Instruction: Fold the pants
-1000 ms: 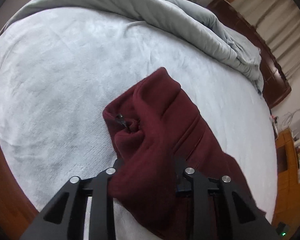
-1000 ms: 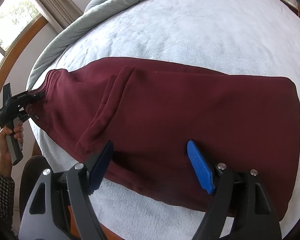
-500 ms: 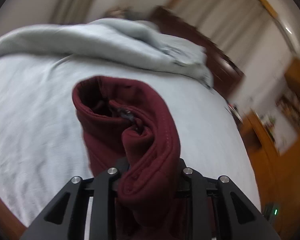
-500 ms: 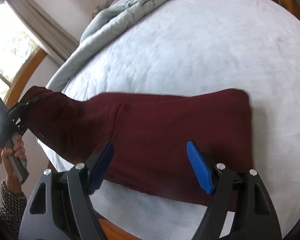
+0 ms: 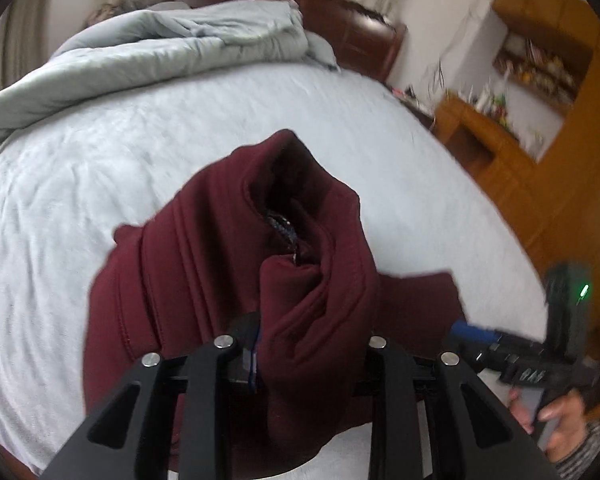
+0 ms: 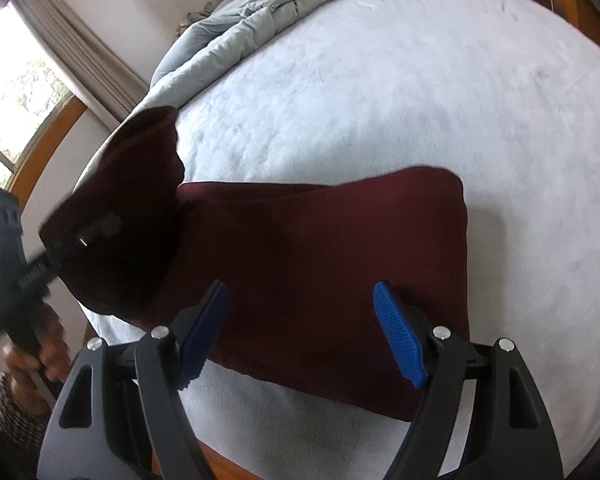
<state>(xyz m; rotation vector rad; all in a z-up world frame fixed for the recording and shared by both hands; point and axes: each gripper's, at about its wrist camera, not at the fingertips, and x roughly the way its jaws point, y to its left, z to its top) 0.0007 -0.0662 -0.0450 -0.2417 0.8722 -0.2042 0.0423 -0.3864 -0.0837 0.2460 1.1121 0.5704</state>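
Wide bed with a pale grey-white fleecy cover [image 6: 380, 92] fills both views; serves as the folding surface. Rumpled light-grey quilt [image 5: 172, 44] is bunched at the headboard end, well clear of the work area. Dark wooden headboard [image 5: 352, 36] behind it, orange-brown wooden shelving [image 5: 540, 92] off to the side in the left wrist view.

Dark maroon fleece pants [image 6: 320, 264] lie across the near edge of the bed. Most of the garment is flat on the cover. One end, the waistband side judging by the zipper visible in the left wrist view, is raised off the bed and curls over toward the flat part; looks like the fold-over step, mid-way.

Left gripper [image 5: 312, 344]: jaws nearly closed, clamped on a bunched wad of that raised maroon end, cloth spilling over both black fingers. Held high so the end can be carried across the flat half. In the right wrist view it shows blurred at the left edge, hand on its handle.

Right gripper [image 6: 300, 328]: jaws wide apart, blue ribbed pads [image 6: 398, 340] bare, nothing between them. It hovers over the flat part near the bed's near edge; touching cloth or not, cannot tell. Probably placed to pin or steady the lower layer.

Fold not yet laid down.
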